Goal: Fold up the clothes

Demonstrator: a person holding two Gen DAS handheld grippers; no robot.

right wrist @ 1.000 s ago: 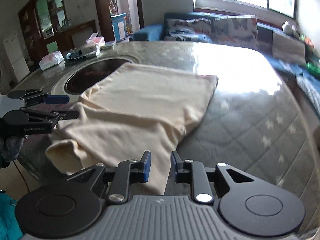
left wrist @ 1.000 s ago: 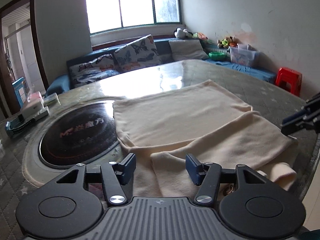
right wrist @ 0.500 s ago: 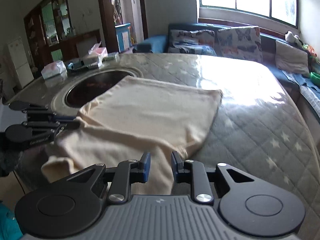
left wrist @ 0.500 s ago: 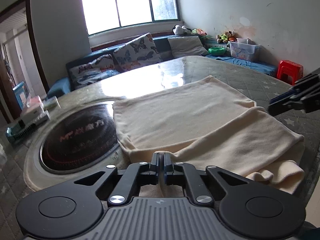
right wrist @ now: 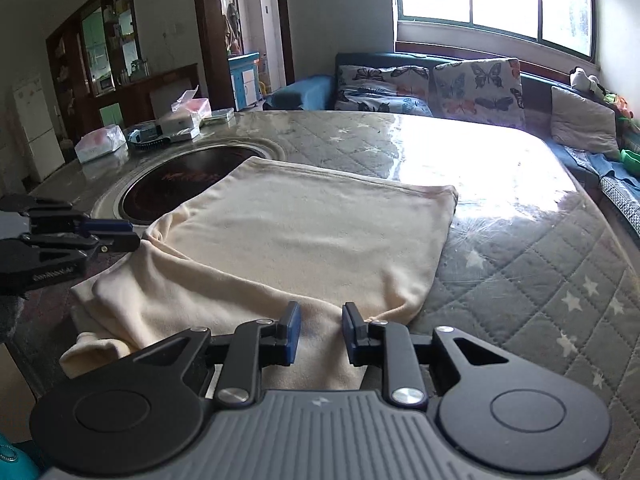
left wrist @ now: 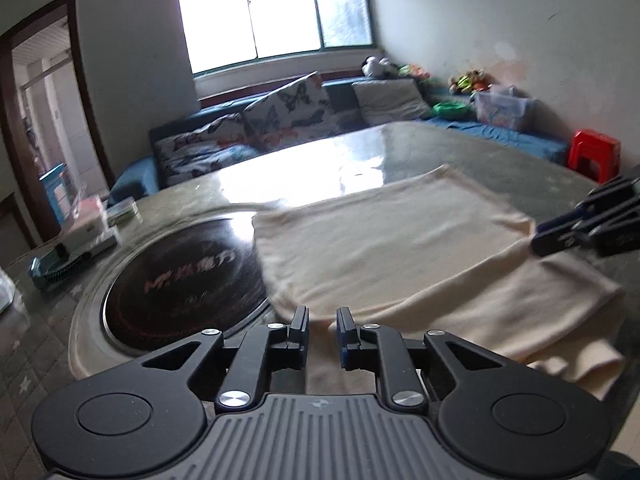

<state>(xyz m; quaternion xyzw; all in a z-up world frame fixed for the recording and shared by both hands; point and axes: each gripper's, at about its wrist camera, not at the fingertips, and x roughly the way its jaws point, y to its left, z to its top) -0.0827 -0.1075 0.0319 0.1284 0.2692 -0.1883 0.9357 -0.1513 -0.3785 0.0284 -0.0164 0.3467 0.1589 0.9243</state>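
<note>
Left gripper (left wrist: pixel 323 322): jaws parted by a narrow gap, with the near fold of the cloth (left wrist: pixel 400 248) lying in that gap. Whether the pads touch the fabric cannot be told. Nothing is visibly clamped.

Right gripper (right wrist: pixel 320 322): jaws parted somewhat wider, set low over the cloth (right wrist: pixel 304 240) at its near edge. Fabric lies between and below the fingers; no grip on it is visible.

Each gripper shows in the other's view: the right gripper (left wrist: pixel 580 226) at the cloth's right side, the left gripper (right wrist: pixel 80 236) at the cloth's left corner.

Cloth: cream fabric, spread on the table (right wrist: pixel 520 216). The far part lies flat. A folded layer crosses the near part, and the near edge is bunched and hangs over the table rim. The left corner of the cloth overlaps the round dark hob (left wrist: pixel 180 280) set into the table.

Beyond the hob, boxes (right wrist: pixel 180 120) stand at the table's far left edge. A sofa (right wrist: pixel 432 80) with butterfly cushions stands behind the table, below the window (left wrist: pixel 272 8). A red stool (left wrist: pixel 594 156) stands at the right wall.
</note>
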